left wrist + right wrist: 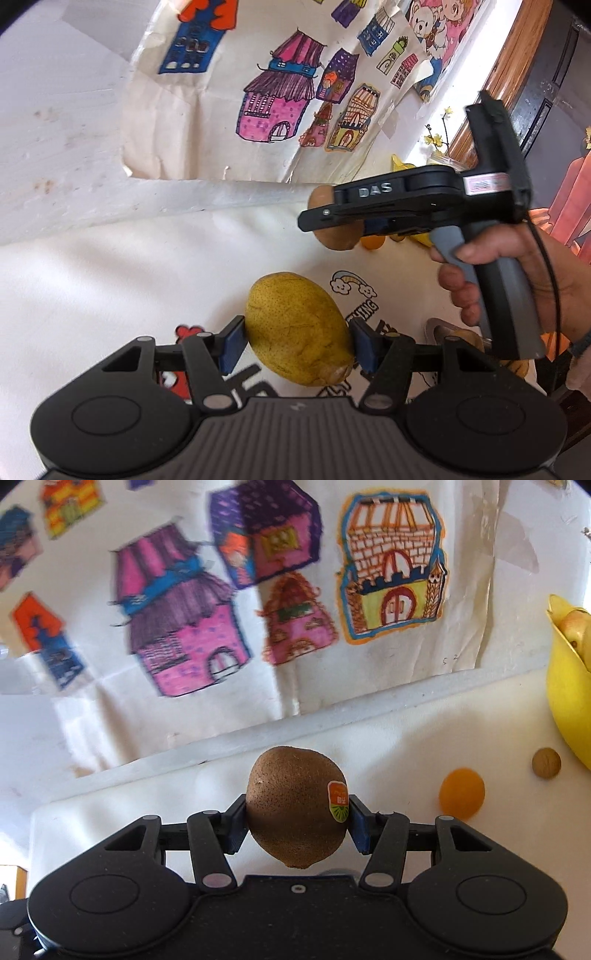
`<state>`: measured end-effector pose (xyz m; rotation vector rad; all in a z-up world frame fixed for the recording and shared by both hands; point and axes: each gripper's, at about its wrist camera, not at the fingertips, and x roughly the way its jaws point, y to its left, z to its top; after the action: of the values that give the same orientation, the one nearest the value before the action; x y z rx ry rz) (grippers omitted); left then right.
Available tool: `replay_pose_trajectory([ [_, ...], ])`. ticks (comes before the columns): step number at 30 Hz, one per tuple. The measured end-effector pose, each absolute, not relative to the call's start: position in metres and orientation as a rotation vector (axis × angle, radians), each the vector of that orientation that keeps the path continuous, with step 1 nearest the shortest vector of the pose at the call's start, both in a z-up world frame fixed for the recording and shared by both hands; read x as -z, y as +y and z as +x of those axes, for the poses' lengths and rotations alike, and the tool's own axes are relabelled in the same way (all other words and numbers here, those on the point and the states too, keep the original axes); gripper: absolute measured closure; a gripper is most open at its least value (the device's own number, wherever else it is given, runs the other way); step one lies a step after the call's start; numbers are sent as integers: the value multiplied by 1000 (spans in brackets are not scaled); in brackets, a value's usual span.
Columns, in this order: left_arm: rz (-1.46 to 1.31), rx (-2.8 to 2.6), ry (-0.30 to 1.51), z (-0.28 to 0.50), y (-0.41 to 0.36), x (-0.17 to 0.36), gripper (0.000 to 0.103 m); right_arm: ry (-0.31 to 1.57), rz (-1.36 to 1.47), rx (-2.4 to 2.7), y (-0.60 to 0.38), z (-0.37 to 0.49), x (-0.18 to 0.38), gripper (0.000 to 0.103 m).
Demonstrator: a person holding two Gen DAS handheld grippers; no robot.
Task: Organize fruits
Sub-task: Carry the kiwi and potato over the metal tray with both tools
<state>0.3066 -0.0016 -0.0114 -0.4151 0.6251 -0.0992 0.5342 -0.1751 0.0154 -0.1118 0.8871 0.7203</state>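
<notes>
Left gripper [297, 345] is clamping a yellow pear [297, 328] at bottom centre, while right gripper [297, 821] is gripping a brown kiwi [295, 805] mid-frame.

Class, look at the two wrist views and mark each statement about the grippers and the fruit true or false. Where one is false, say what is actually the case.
1. The left gripper is clamped on a yellow pear. True.
2. The right gripper is open and holds nothing. False: it is shut on a brown kiwi.
3. The kiwi carries a sticker. True.
4. The yellow bowl is empty. False: fruit shows inside it.
5. An orange fruit lies on the white tabletop to the right of the kiwi. True.
6. The wall behind is bare. False: drawings of colourful houses hang there.
</notes>
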Motion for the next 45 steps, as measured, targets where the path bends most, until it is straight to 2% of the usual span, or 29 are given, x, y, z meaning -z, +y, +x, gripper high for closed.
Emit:
replay_pose_trajectory([
  [25, -439, 113, 528, 205, -29, -18, 39, 728, -22, -766, -256, 377, -86, 47],
  [45, -406, 184, 553, 169, -74, -24, 39, 675, 68, -672, -360, 281, -78, 47],
])
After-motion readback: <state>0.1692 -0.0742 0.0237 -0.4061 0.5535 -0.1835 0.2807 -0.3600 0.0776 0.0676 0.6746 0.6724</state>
